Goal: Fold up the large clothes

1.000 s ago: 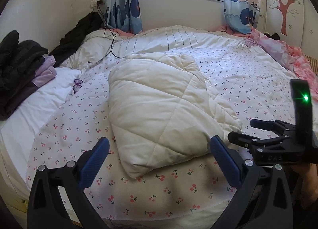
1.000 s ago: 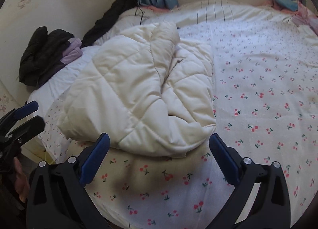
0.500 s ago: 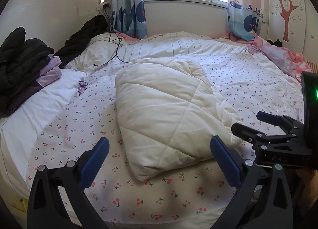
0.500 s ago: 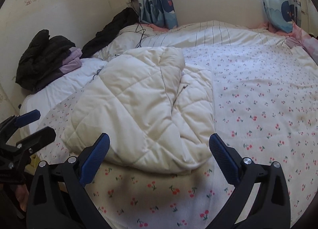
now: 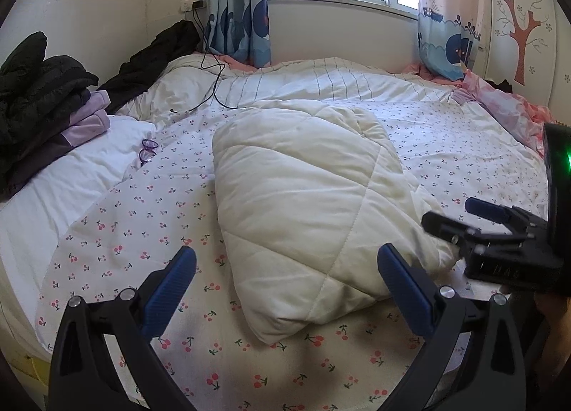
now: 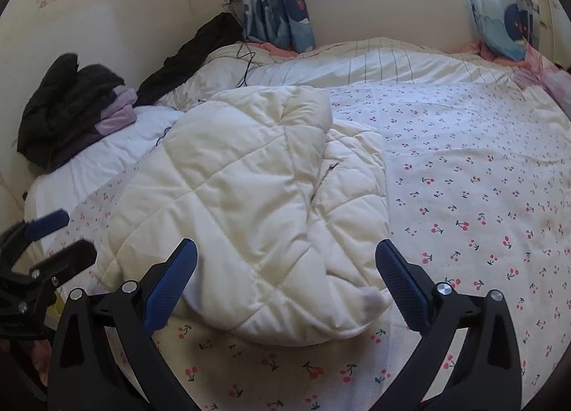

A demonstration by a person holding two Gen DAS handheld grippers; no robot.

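Note:
A cream quilted padded garment (image 5: 307,204) lies folded into a bundle on the cherry-print bed sheet (image 5: 142,232); it also shows in the right wrist view (image 6: 249,204). My left gripper (image 5: 285,289) is open and empty, held above the bed's near edge in front of the bundle. My right gripper (image 6: 285,286) is open and empty, just short of the bundle's near end. Each gripper shows in the other's view: the right one at the right edge (image 5: 464,218), the left one at the left edge (image 6: 53,239).
A pile of black and lilac clothes (image 5: 43,96) sits at the left on a white sheet. Purple glasses (image 5: 147,150) lie beside it. A striped duvet (image 5: 321,79), a black cable (image 5: 214,89) and a pink blanket (image 5: 514,114) lie farther back under the window.
Both grippers have drawn back and tilted up, so more of the window and wall shows. The garment lies as it did. Both grippers stay open.

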